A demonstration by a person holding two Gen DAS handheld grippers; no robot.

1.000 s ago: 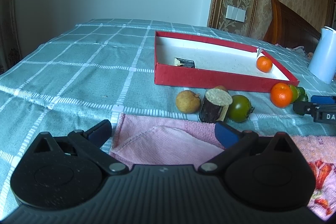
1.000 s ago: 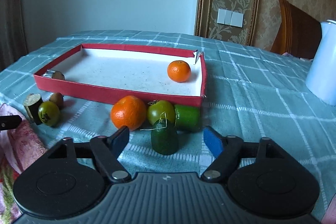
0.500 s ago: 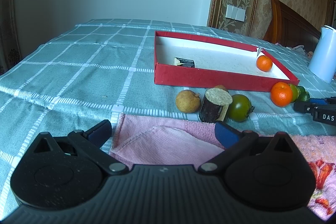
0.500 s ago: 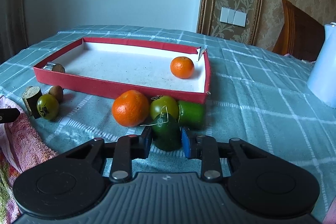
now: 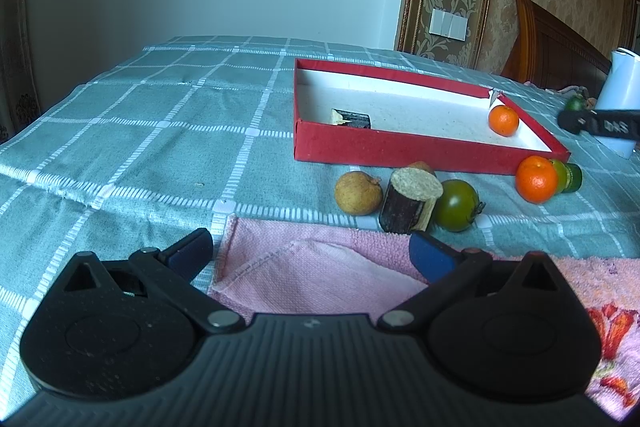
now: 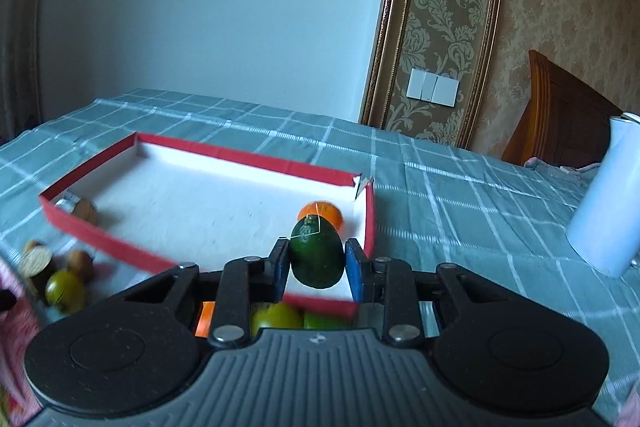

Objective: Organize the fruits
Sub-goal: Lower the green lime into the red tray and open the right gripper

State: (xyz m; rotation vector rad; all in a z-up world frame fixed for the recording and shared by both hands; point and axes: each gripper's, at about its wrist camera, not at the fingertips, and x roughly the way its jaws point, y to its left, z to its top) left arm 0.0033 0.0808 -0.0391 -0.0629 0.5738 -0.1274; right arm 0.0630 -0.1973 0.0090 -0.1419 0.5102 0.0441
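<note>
While the right tongs [image 6: 317, 263] are closed on a dark green oval fruit [image 6: 317, 254], blue pads pressing both its sides, the fruit hangs clear of the surface above the near right corner of the shallow red cardboard tray with white floor [image 6: 92, 229]. Inside that tray lie a small orange tangerine [image 5: 503, 120], near the right wall, and a dark cut log-like piece [image 5: 352, 117] at the left. Left tongs [image 5: 310, 251] stand wide open and empty over a pink towel [image 5: 320, 275]. Outside the tray's front wall, on the teal checked tablecloth [image 5: 160, 147], sit a tan round fruit [image 5: 358, 193], a cork-topped dark cylinder [image 5: 410, 199], a green tomato [image 5: 457, 205] and a larger orange [image 5: 536, 179].
</note>
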